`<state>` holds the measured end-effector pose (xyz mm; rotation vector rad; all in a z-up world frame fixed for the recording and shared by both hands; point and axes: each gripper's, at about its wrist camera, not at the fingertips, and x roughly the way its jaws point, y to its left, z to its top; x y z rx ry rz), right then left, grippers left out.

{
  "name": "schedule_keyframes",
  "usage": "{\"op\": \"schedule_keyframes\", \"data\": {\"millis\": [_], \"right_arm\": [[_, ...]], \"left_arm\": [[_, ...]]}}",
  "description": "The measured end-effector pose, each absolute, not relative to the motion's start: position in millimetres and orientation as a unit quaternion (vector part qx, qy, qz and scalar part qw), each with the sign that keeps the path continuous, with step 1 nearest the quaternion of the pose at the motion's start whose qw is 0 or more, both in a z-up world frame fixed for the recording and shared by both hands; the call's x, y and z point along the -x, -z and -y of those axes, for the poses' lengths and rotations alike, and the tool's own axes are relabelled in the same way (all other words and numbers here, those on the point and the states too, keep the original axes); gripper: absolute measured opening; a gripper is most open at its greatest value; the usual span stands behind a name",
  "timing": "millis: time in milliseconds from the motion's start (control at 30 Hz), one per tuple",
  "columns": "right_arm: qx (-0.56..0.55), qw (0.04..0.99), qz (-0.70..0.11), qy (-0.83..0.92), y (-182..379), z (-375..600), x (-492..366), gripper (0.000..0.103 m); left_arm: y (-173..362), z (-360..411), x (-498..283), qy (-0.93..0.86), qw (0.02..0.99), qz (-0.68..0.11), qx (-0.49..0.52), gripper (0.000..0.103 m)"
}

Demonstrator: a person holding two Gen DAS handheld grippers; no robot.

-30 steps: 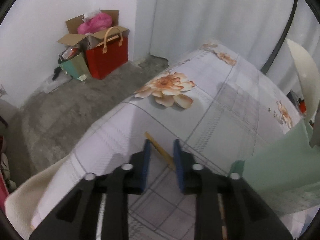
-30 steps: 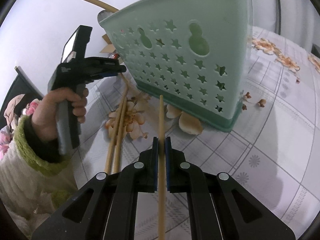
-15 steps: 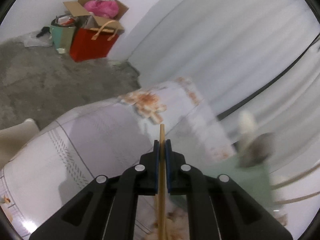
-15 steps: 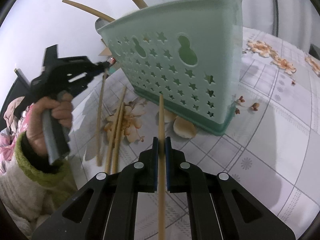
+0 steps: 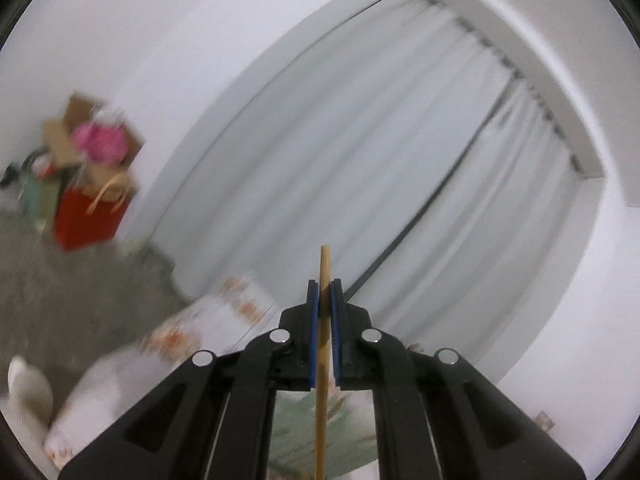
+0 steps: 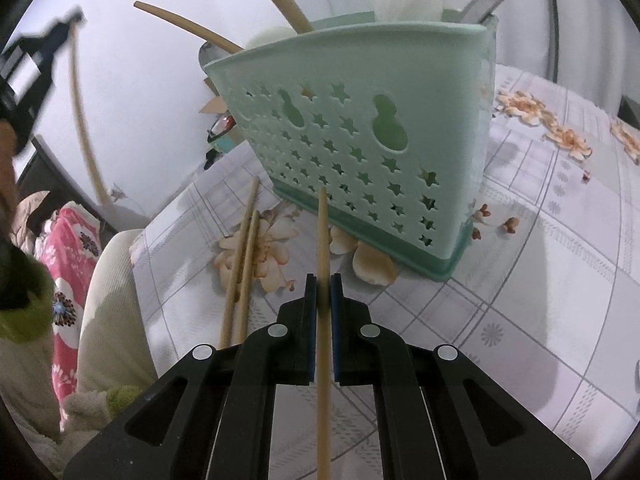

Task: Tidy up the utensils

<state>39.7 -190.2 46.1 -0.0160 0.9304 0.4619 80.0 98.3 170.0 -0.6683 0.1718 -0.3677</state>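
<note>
White curtains (image 5: pixel 400 160) and a bare wall back a table spread with a flowered cloth (image 6: pixel 560 280), where the sorting is under way. At the centre of its own view, the right gripper (image 6: pixel 323 280) pinches a wooden chopstick (image 6: pixel 322 232), tip aimed down towards the foot of the mint-green utensil holder (image 6: pixel 360 140), probably held ready until its turn to go in. Just to its left two more chopsticks (image 6: pixel 244 264) lie side by side on the cloth, not yet gathered. The left gripper (image 5: pixel 324 286) is likewise clamped on a chopstick of its own (image 5: pixel 323 340), carried high and about level, seemingly to clear the holder's tall rim before dropping it in. Spoons and a knife already stand inside.
</note>
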Motion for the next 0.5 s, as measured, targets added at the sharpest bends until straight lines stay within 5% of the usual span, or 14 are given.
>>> {"op": "schedule_keyframes", "data": {"millis": [233,500], "right_arm": [[0.012,0.869,-0.443,-0.22,-50.2,187.2,-36.5,0.005],[0.016,0.872,-0.44,-0.215,-55.2,188.4,-32.6,0.005]], "left_arm": [[-241.8,-97.7,-84.2,0.204,0.929,0.013,0.31,0.005],[-231.5,-52.8,-146.7,0.226,0.924,-0.017,0.309,0.005]]}}
